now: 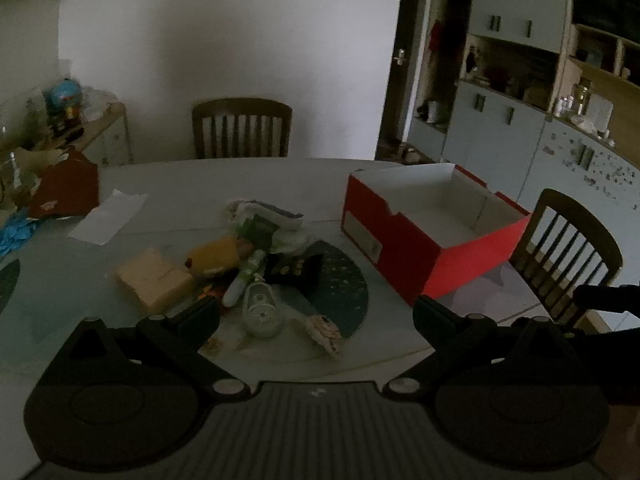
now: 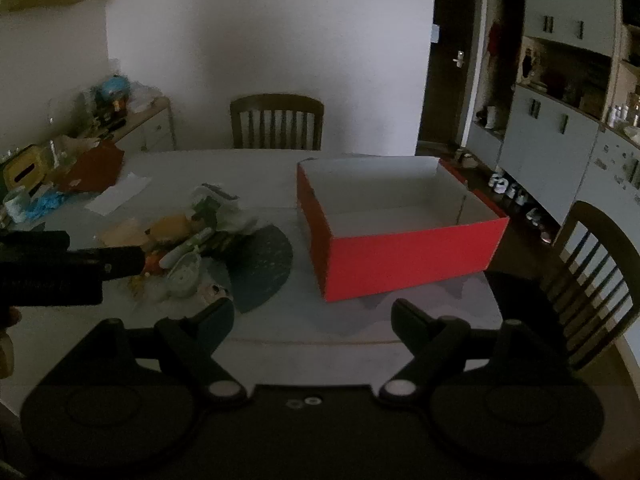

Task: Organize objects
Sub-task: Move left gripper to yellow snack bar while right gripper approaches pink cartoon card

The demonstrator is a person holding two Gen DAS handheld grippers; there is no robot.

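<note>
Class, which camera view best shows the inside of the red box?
The right wrist view: the red box sits central, its white, empty interior open to the camera. The left wrist view shows the box off to the right, at an angle.

Open red box (image 2: 404, 248) empty; jumbled object pile (image 1: 256, 264) beside it.

Bare table (image 2: 360, 320) fronts the open-topped red box (image 2: 400, 256).

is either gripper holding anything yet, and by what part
Nothing is held. The left gripper and right gripper are both open and empty.
</note>
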